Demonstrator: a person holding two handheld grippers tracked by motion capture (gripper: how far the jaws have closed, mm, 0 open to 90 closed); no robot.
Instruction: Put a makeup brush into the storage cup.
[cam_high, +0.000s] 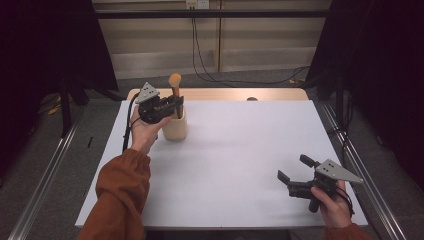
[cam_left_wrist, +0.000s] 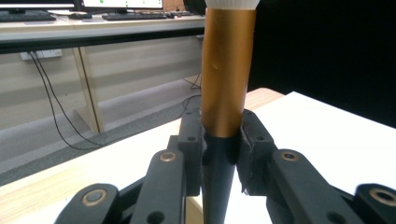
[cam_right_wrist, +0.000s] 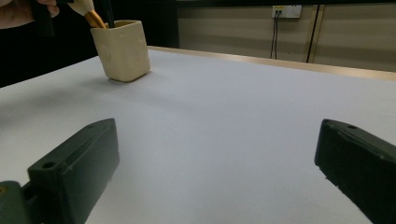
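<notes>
White worktop (cam_high: 240, 165) before a dark-curtained room. Far left, a cream cup (cam_high: 176, 127) stands upright. Left gripper (cam_high: 176, 104), just above the cup, fingers pinching a brush (cam_high: 175, 87) where gold ferrule meets black handle, bristles up. Right gripper (cam_high: 295, 167), near right, fingers spread, holding nothing.

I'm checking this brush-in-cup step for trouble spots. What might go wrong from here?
The left gripper clamps the makeup brush over the cream cup; a sideways push might tip the cup. It stands near the table's far edge, so it could slide off. The right gripper is open and far away, unable to steady it.
</notes>
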